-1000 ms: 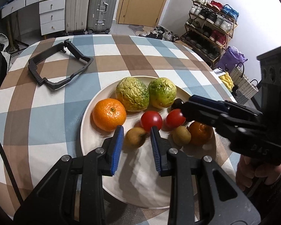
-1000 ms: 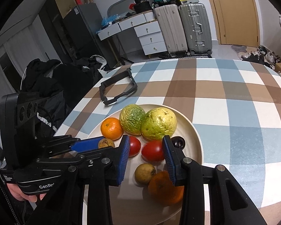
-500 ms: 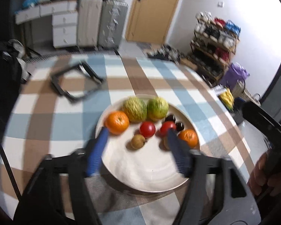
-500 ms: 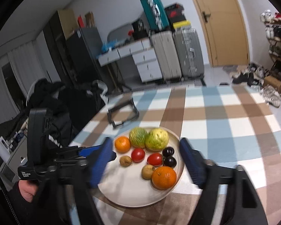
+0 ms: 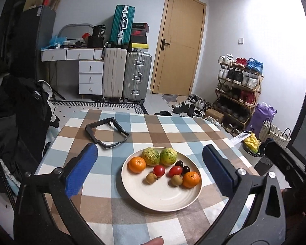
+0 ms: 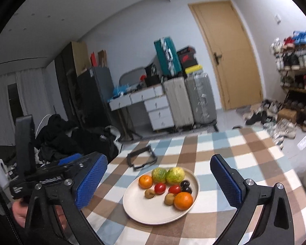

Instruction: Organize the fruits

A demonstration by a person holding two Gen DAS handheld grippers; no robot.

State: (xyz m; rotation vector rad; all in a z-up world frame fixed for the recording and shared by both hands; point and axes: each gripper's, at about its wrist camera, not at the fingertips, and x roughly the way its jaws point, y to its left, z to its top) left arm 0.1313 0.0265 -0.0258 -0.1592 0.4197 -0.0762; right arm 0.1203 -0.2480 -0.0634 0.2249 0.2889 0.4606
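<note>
I have both grippers held high and back from the desk [image 5: 173,134], well clear of the fruit. The left gripper [image 5: 150,170] has its fingers spread wide with nothing between them, and the right gripper [image 6: 158,180] is the same: blue pads far apart, empty.

All the fruit I can see sits together on the cream plate [image 5: 159,200], which rests on the checked cloth near my edge of the desk. At the far side of the plate are two bumpy green-yellow citrus [image 5: 151,156], touching each other, with an orange [image 5: 137,164] just beside them. In the middle lie two red tomatoes [image 5: 159,170] and two dark plums [image 5: 182,166]; nearer me are two small brown fruits [image 5: 151,178] and a second orange [image 5: 191,179].

No fruit lies loose on the cloth in either view; the only other thing there is a black frame-like bracket [image 5: 107,131], well apart from the plate. With both hands empty and pulled back, I judge the sorting to be finished or very nearly so. At most, a final check of the grouping remains.
</note>
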